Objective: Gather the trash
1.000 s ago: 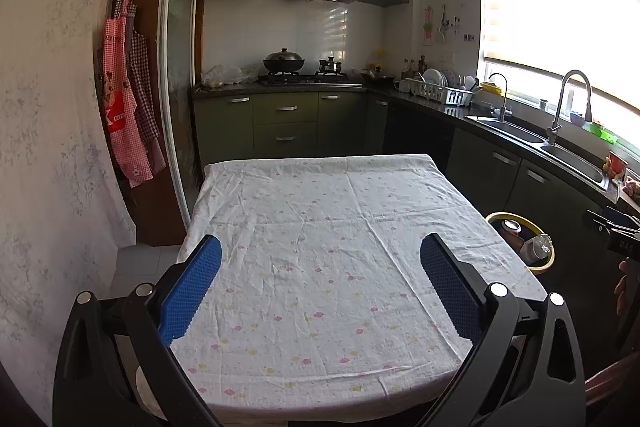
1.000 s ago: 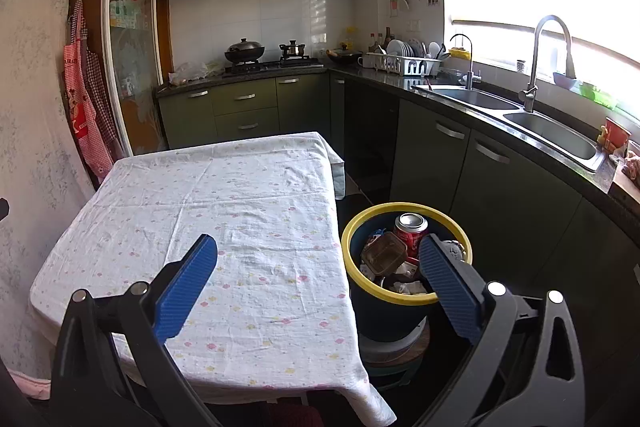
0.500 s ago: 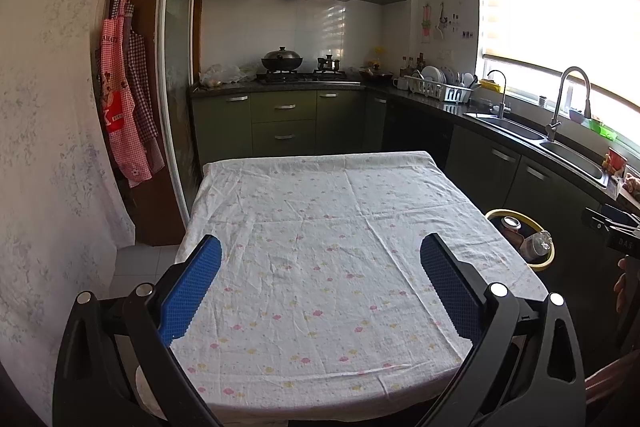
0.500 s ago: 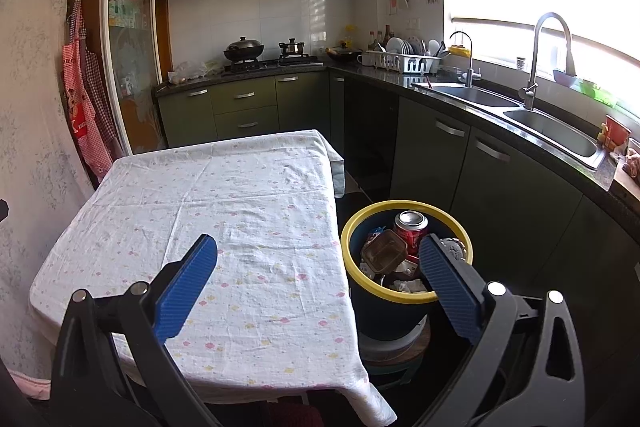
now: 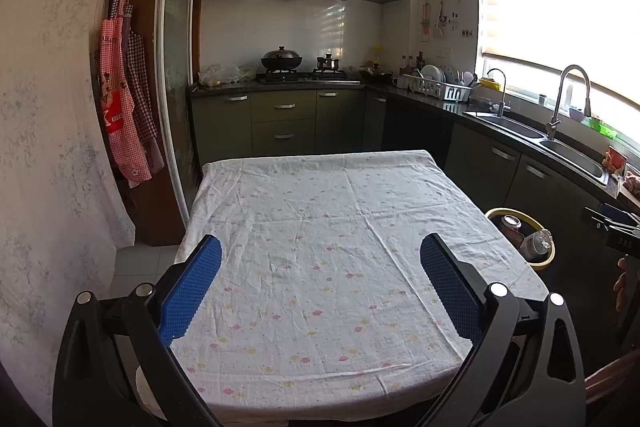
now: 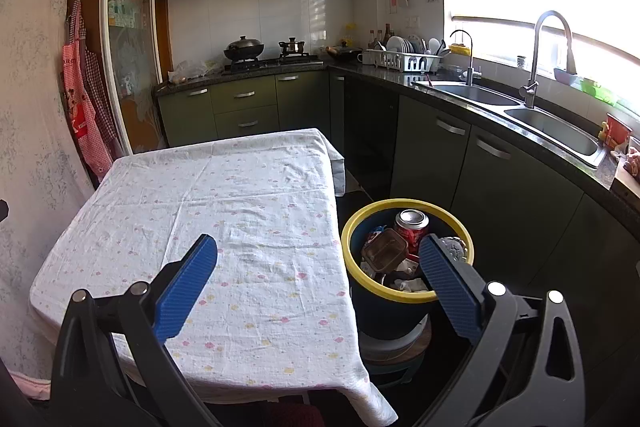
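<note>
A dark bin with a yellow rim (image 6: 404, 297) stands on the floor right of the table; it also shows in the left wrist view (image 5: 546, 259). It holds a red can (image 6: 412, 227), a clear plastic box (image 6: 383, 251) and crumpled wrappers. My left gripper (image 5: 320, 287) is open and empty above the near end of the table (image 5: 320, 211). My right gripper (image 6: 318, 273) is open and empty, over the table's right edge, its right finger in front of the bin. The table (image 6: 224, 203) has a white flowered cloth and nothing on it.
Green cabinets and a dark counter (image 6: 520, 131) with a double sink run along the right and back walls. A stove with a wok (image 5: 281, 61) is at the back. Aprons (image 5: 120, 115) hang on the left wall. Narrow floor lies between table and cabinets.
Both views have shifted only slightly. The grippers stay open and empty and the bin's contents are the same.
</note>
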{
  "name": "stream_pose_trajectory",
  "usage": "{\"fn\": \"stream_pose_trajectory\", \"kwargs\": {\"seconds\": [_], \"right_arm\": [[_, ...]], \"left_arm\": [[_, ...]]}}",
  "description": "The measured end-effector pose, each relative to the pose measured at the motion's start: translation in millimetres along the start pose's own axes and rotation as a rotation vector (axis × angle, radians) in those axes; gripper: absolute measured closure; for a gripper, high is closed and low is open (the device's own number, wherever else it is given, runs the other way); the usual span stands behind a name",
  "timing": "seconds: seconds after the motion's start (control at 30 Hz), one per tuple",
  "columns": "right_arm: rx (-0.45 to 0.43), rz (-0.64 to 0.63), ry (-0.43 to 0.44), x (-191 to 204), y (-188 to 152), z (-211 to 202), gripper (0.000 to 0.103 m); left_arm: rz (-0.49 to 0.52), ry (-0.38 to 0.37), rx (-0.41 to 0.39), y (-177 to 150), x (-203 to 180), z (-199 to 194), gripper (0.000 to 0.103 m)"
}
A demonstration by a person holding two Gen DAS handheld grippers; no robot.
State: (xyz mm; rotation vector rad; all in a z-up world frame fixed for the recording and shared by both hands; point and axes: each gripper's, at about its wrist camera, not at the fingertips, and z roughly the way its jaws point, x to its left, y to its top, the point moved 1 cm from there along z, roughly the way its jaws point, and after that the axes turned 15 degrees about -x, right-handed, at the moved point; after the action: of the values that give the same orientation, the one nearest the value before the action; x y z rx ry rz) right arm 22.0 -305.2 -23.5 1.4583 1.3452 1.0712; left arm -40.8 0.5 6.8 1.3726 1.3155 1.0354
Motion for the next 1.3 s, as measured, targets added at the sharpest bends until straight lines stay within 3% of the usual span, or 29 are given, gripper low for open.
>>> {"fn": "stream_pose_trajectory", "kwargs": {"seconds": [1.1,1.3], "right_arm": [[0.013,0.0,0.008,8.9,-11.0,7.0,0.007],[0.021,-0.001,0.008,11.4,-12.8,9.7,0.007]], "left_arm": [[-0.006,-0.021,-0.012,12.4,2.2,1.3,0.005],[-0.031,-0.061,-0.02,14.5,2.5,5.9,0.005]]}}
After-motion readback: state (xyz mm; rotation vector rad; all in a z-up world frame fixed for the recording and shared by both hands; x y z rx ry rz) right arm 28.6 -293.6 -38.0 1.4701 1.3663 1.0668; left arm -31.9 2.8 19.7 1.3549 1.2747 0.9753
